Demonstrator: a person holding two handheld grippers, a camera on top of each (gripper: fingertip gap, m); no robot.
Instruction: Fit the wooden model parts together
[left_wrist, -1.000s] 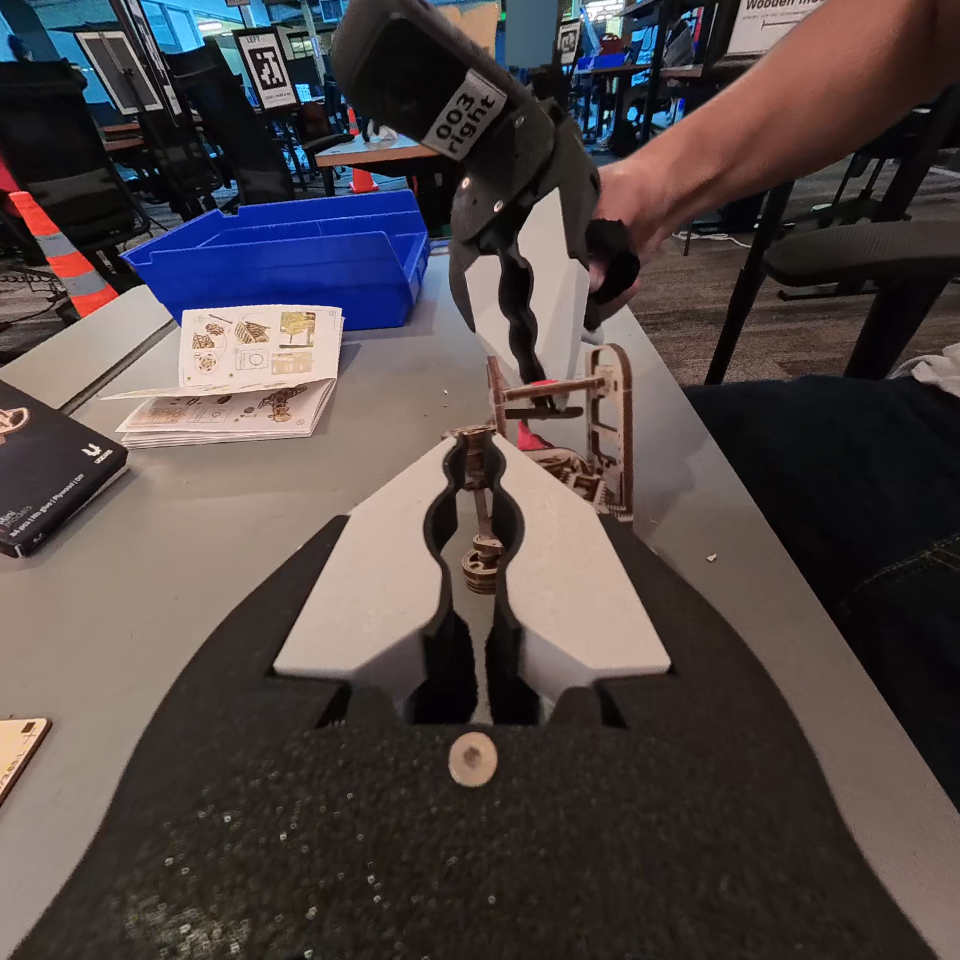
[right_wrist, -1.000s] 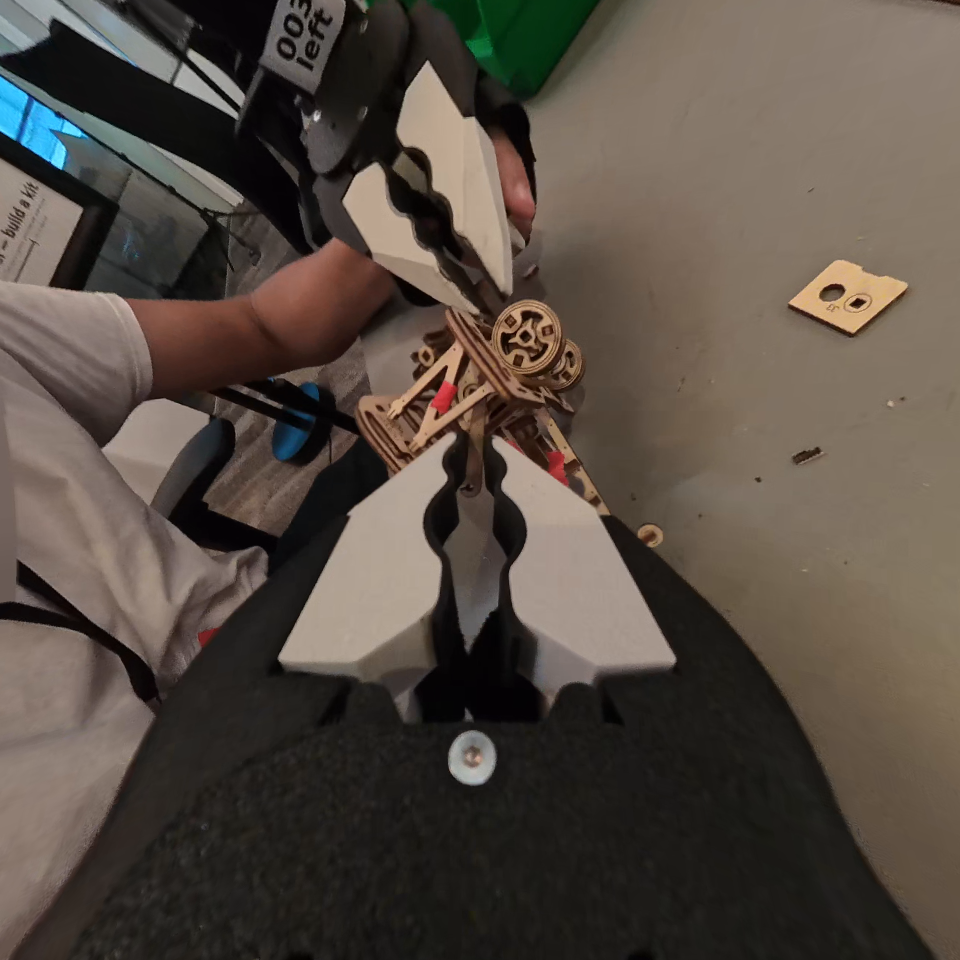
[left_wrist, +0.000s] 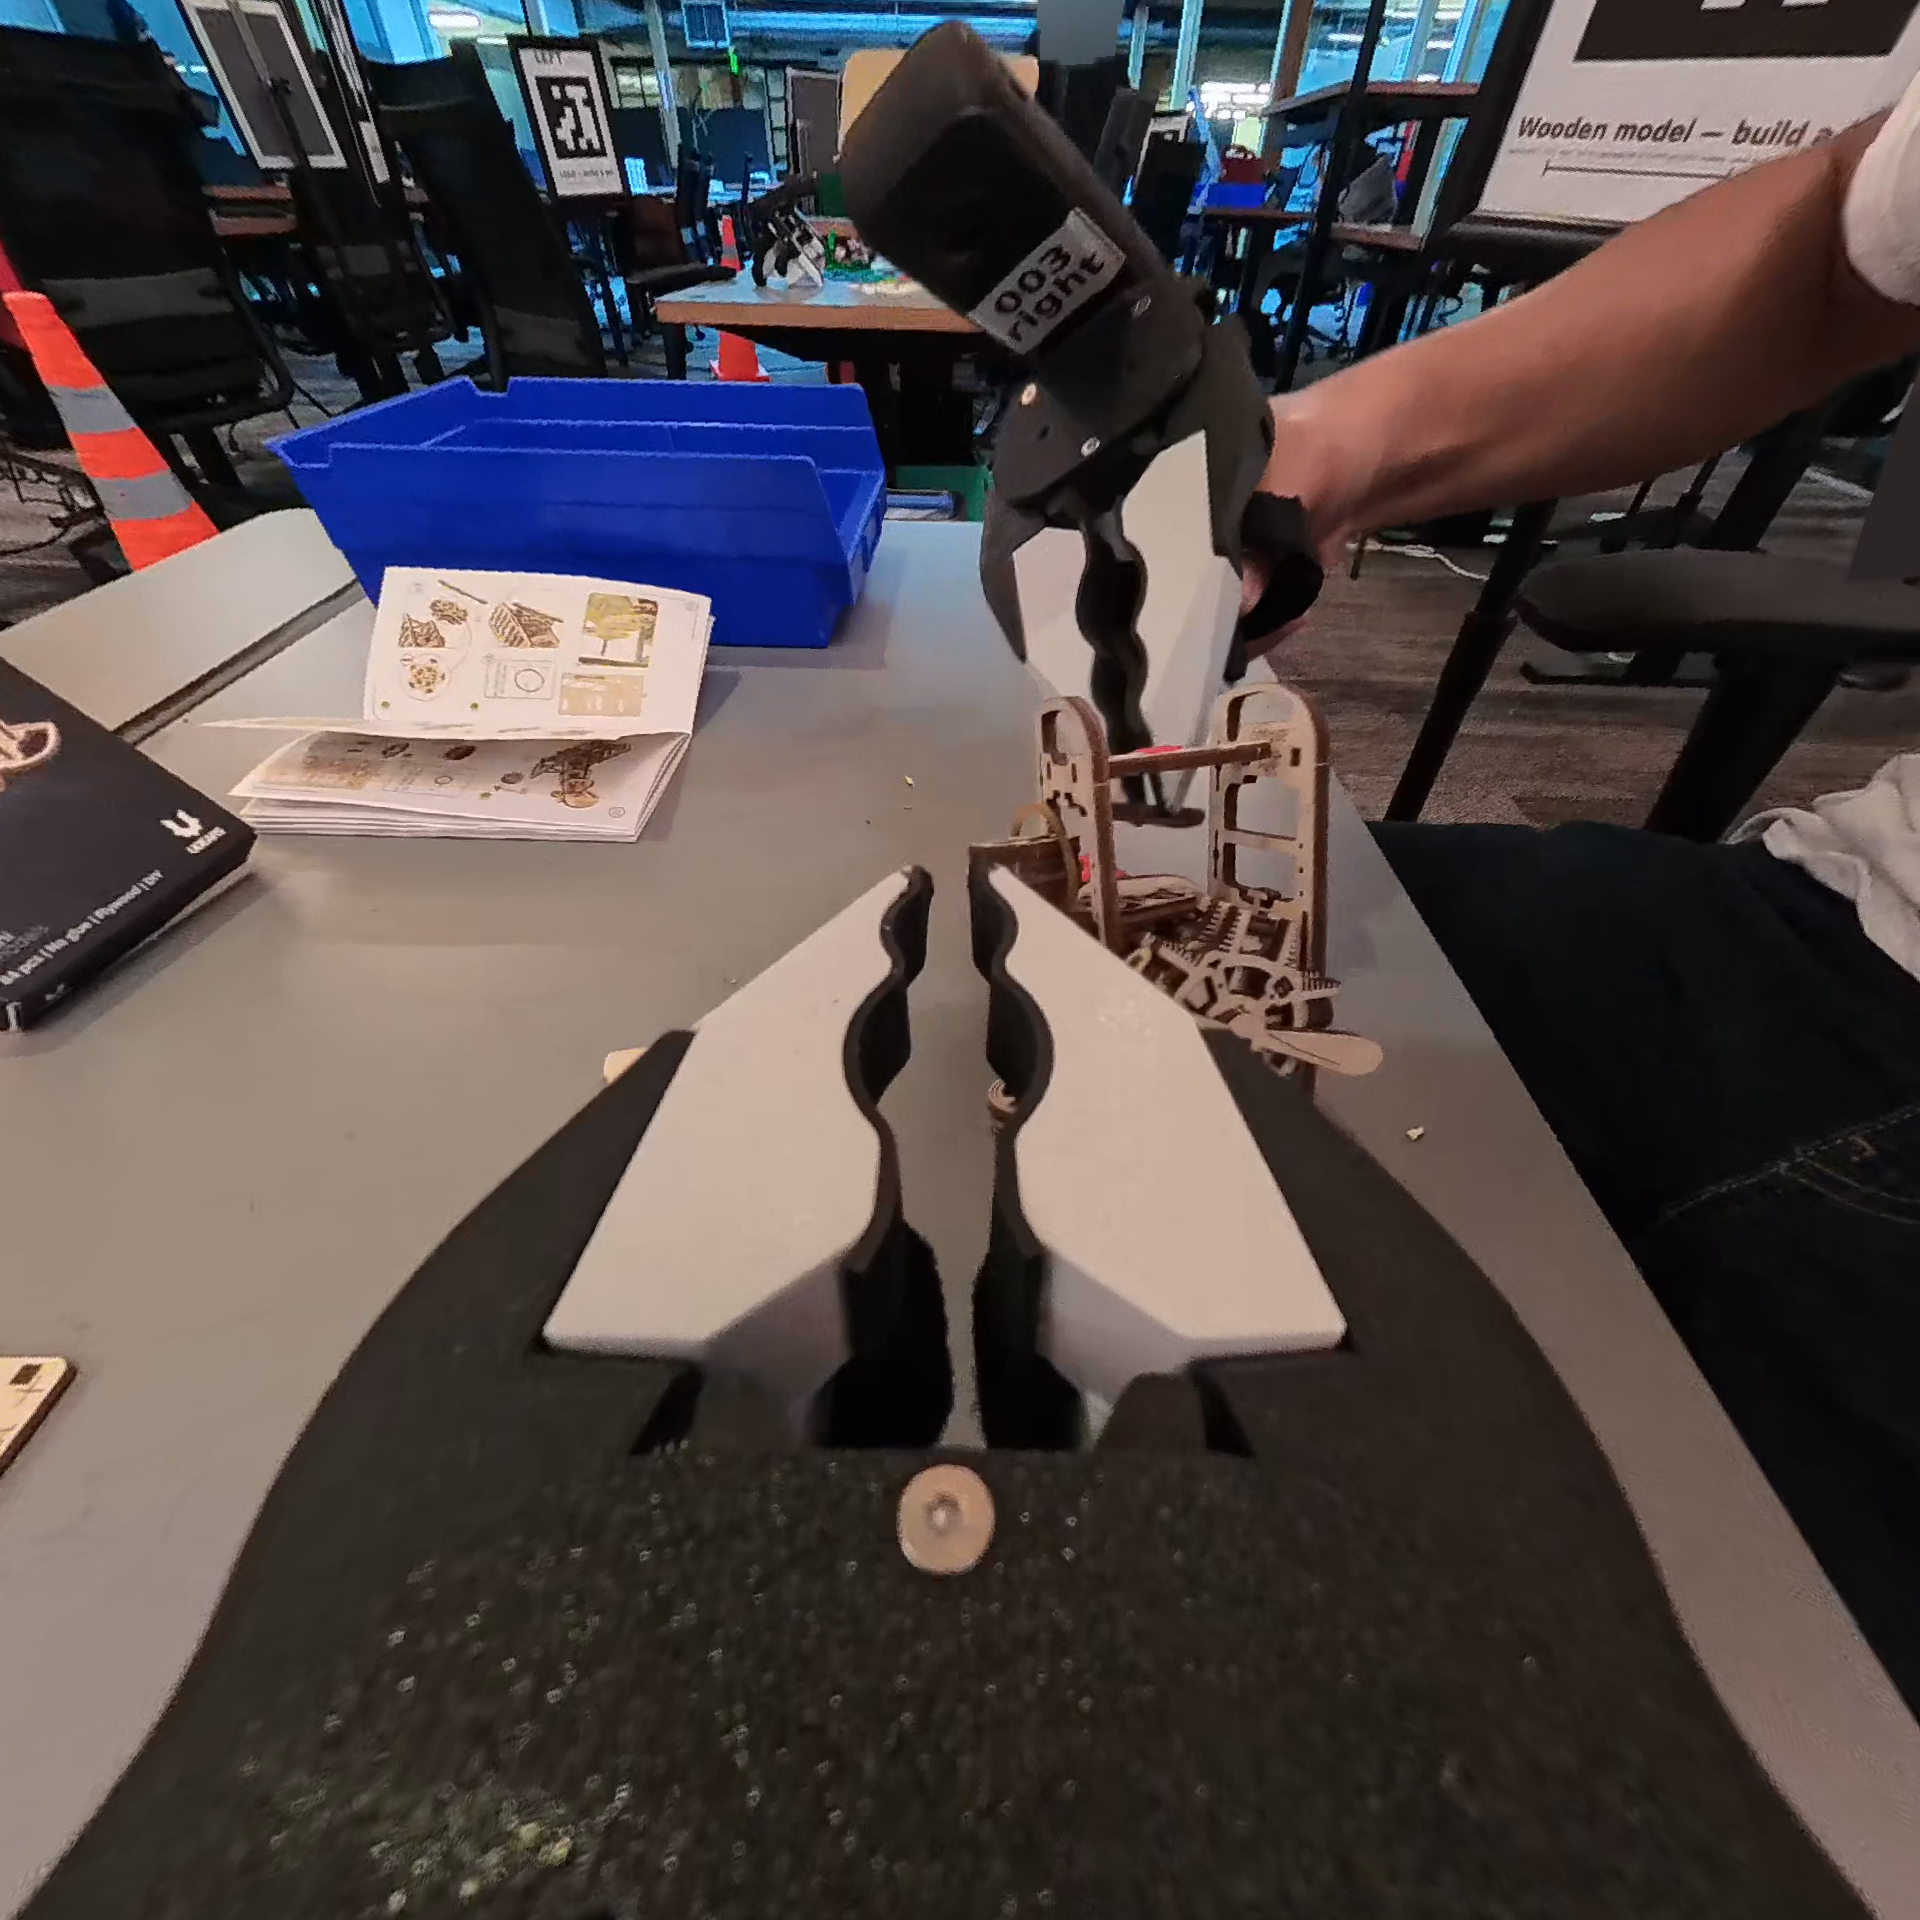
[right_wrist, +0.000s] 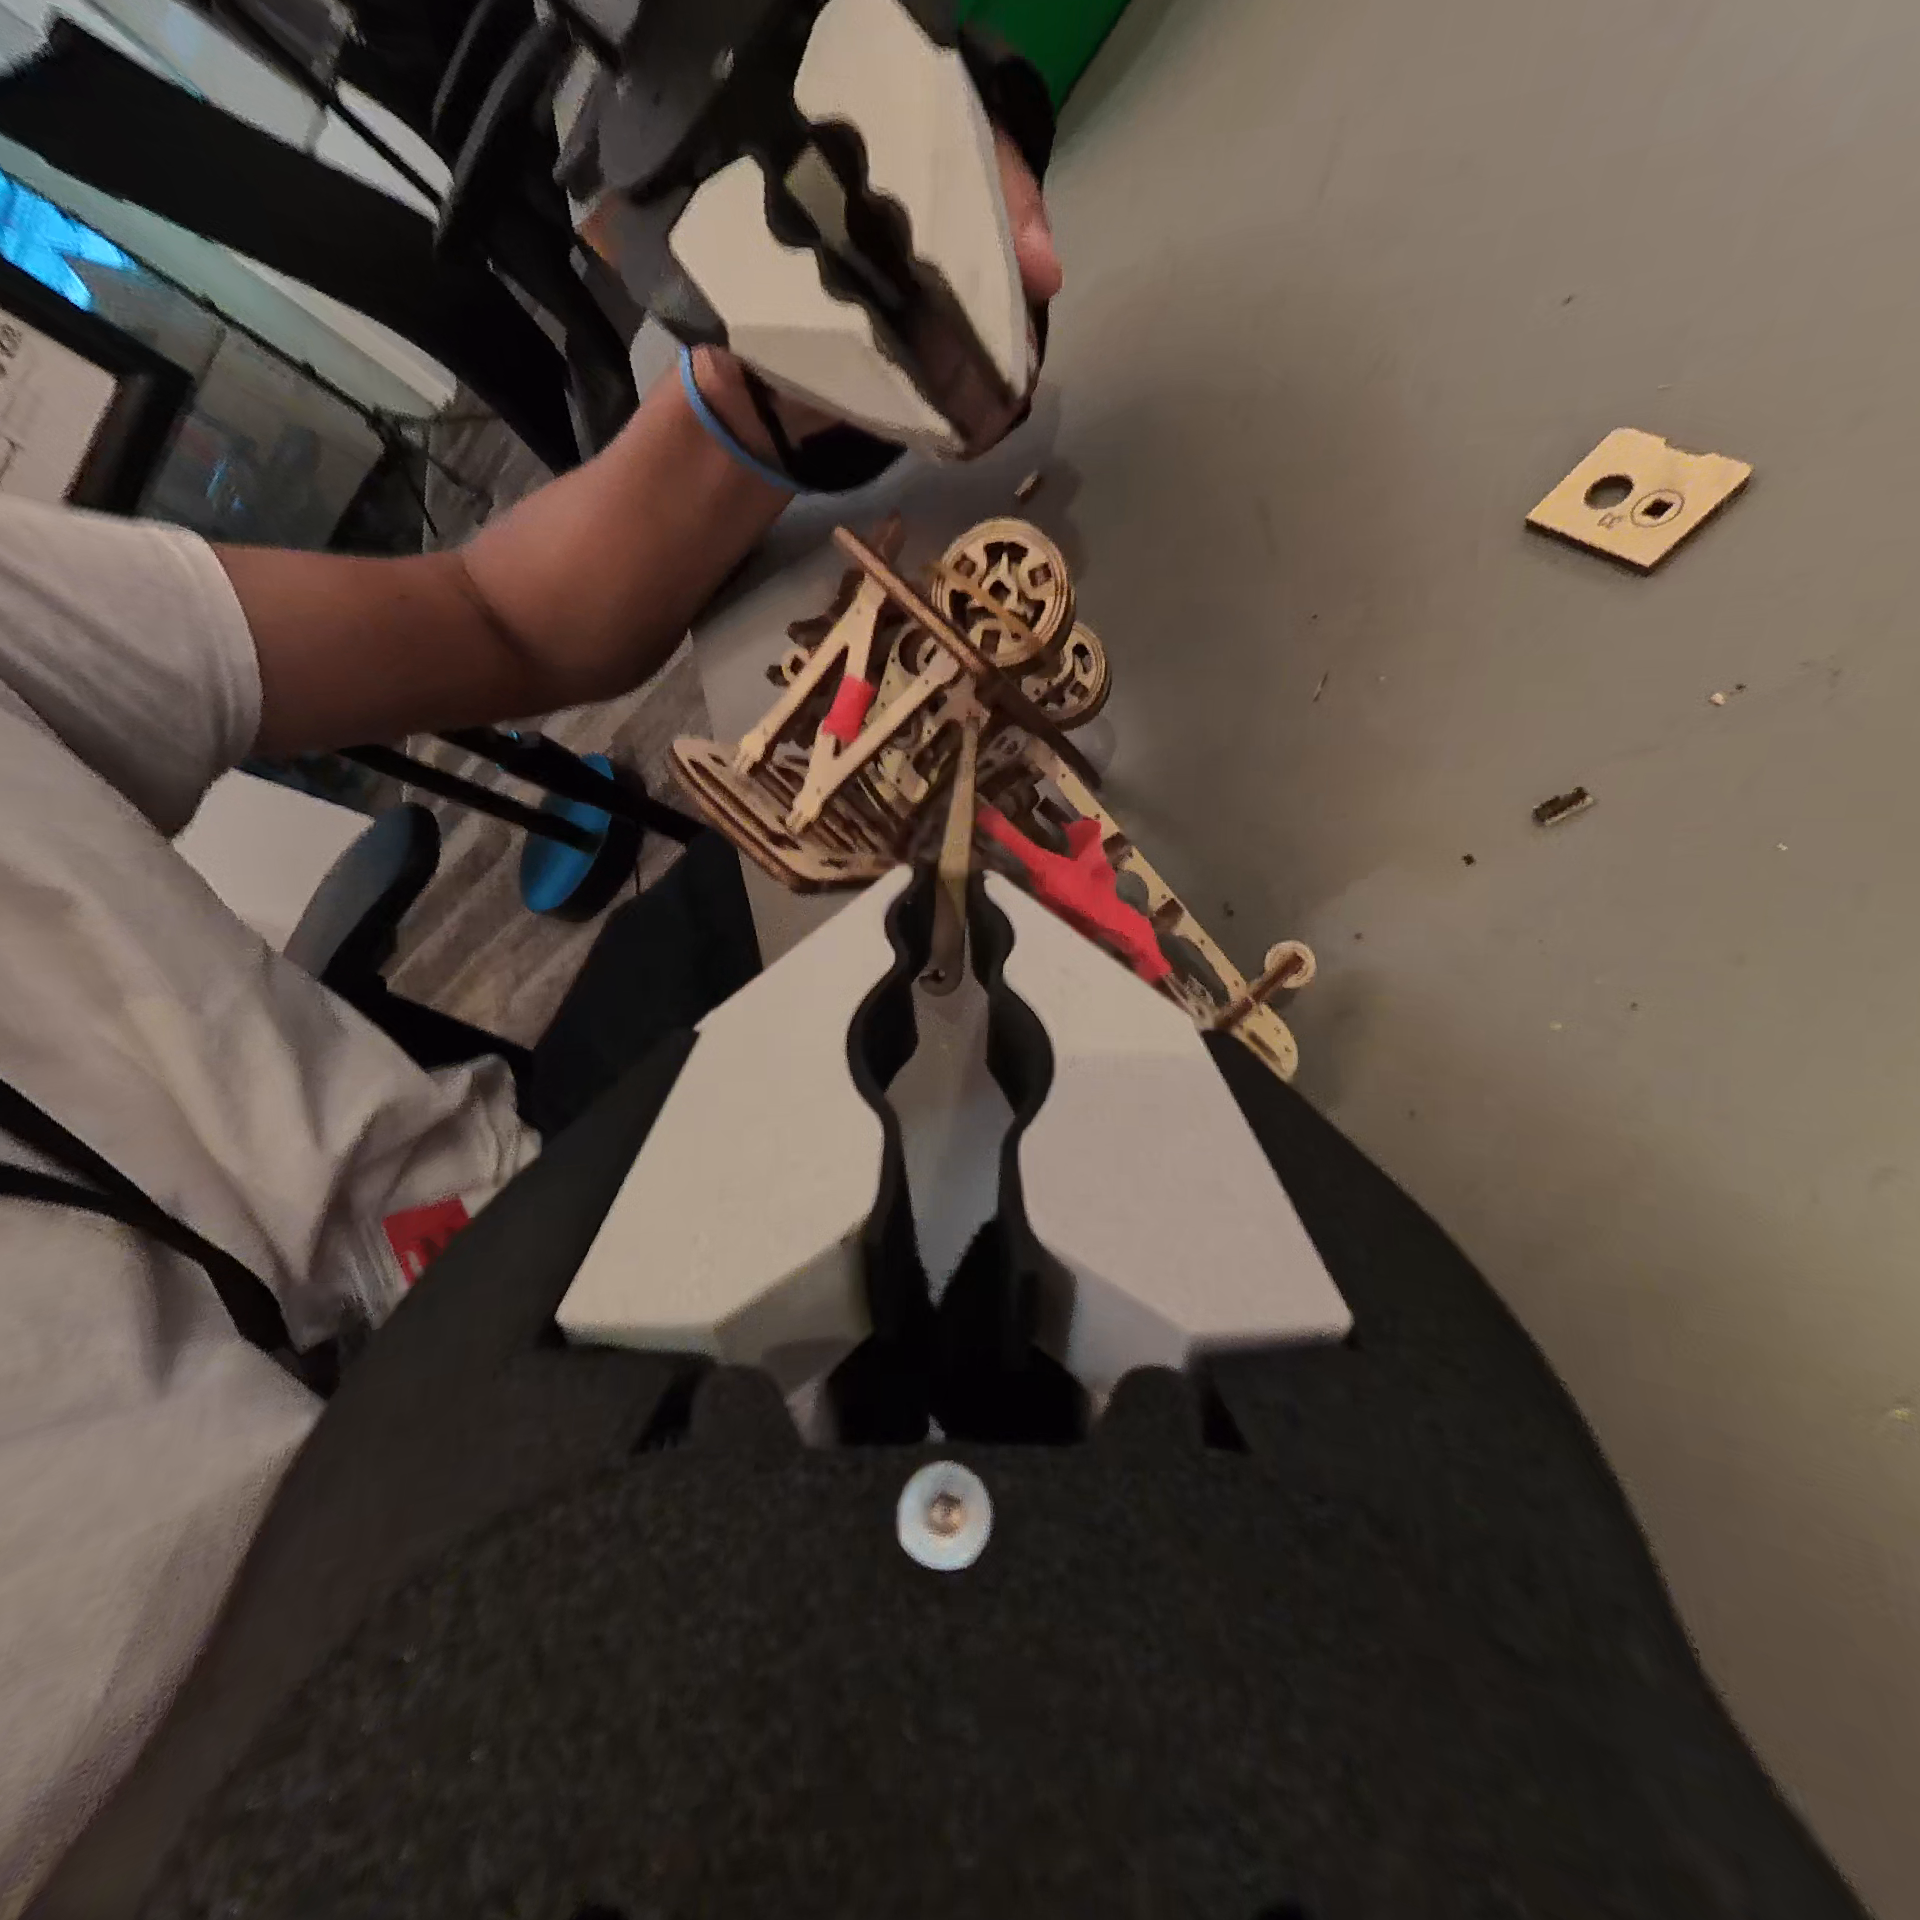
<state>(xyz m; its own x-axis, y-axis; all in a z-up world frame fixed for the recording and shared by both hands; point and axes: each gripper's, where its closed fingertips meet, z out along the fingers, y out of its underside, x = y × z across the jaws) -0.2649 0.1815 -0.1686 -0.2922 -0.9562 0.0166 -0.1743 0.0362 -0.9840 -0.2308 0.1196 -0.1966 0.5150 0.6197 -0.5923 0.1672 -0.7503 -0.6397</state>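
Observation:
The wooden model (left_wrist: 1205, 914) stands near the table's right edge, with open side frames, gears and red bits. In the right wrist view the model (right_wrist: 894, 748) shows two wheels (right_wrist: 1003, 597) on top. My right gripper (right_wrist: 948, 904) is shut on a thin wooden stick (right_wrist: 954, 831) that sticks out of the model. From the left wrist view the right gripper (left_wrist: 1138, 800) reaches down between the two side frames. My left gripper (left_wrist: 951, 883) is empty, with only a narrow slit between its tips, just left of the model. In the right wrist view the left gripper (right_wrist: 982, 431) hangs above the wheels, apart from them.
A blue bin (left_wrist: 592, 499), an open instruction booklet (left_wrist: 499, 707) and a black box (left_wrist: 94, 852) lie at the back left. A square wooden plate (right_wrist: 1636, 499) and small scraps (right_wrist: 1558, 805) lie on the grey table (right_wrist: 1558, 1143). The person's lap (left_wrist: 1714, 1091) borders the right edge. About 8 centimetres separates my left fingertips from my right.
My left gripper has let go of the wheel axle and drawn back and up from the model. The right gripper keeps its hold, and the model now shows at a different angle.

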